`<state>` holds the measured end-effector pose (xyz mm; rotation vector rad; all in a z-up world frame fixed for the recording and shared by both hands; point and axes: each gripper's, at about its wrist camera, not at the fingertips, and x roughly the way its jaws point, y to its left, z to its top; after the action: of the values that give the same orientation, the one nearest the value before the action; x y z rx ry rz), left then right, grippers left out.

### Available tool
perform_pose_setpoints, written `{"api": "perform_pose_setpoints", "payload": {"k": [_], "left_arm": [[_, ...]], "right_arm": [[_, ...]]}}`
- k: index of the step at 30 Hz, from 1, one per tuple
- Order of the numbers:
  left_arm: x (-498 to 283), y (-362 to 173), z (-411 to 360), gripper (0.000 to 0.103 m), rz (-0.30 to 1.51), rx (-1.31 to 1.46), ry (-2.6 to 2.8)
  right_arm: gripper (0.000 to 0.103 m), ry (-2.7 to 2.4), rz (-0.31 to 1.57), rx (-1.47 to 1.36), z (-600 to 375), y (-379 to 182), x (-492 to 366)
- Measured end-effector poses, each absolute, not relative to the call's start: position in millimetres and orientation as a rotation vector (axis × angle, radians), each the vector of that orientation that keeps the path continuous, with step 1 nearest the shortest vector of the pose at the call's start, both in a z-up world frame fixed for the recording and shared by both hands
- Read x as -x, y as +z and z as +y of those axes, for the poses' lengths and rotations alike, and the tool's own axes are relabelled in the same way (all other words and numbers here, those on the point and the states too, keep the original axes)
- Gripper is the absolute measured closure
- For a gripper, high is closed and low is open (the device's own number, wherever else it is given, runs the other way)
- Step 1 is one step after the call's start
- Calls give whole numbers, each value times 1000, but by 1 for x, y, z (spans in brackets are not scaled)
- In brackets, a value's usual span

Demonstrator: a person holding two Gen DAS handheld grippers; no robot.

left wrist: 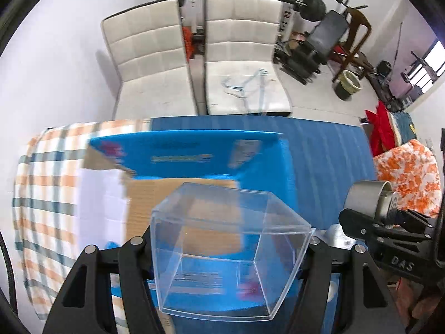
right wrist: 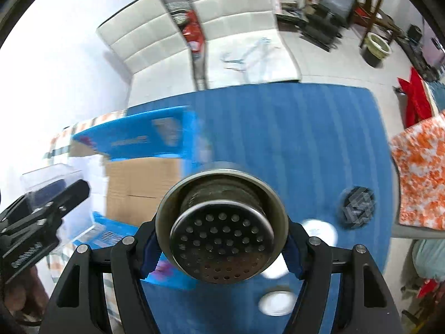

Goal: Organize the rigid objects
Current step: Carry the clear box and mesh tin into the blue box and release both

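My left gripper is shut on a clear plastic box, held tilted above an open blue cardboard carton with a brown inside. My right gripper is shut on a round metal strainer with a perforated face, held over the blue tablecloth. In the left wrist view the metal strainer and right gripper show at the right edge. In the right wrist view the clear plastic box and left gripper appear at the far left, beside the carton.
A black patterned disc and two white round lids lie on the blue tablecloth at the right. A checked cloth covers the table's left side. Two white chairs stand behind; an orange-white cloth at the right.
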<state>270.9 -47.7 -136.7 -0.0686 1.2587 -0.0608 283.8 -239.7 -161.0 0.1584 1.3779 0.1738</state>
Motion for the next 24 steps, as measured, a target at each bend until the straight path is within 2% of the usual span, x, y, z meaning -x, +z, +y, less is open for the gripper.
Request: {"api": "perform_pose_setpoints", "payload": {"k": [6,10,17,24], "left_arm": [[-280,-171,14,39,1299,85,-30],[-286,-202,50,39,1350,118,-23],[-292,-247,65,39,1421,154,-26],[-292,-273,67,39,1484,192,-42]], "right_arm": [[30,177,1403,-150,-147,-187,-301],[30,146,1470,-176,-116,-237,-322],[30,92,1553,-121,-94,-307,-348],[30,46,1606,-86,-90,-344,-354]]}}
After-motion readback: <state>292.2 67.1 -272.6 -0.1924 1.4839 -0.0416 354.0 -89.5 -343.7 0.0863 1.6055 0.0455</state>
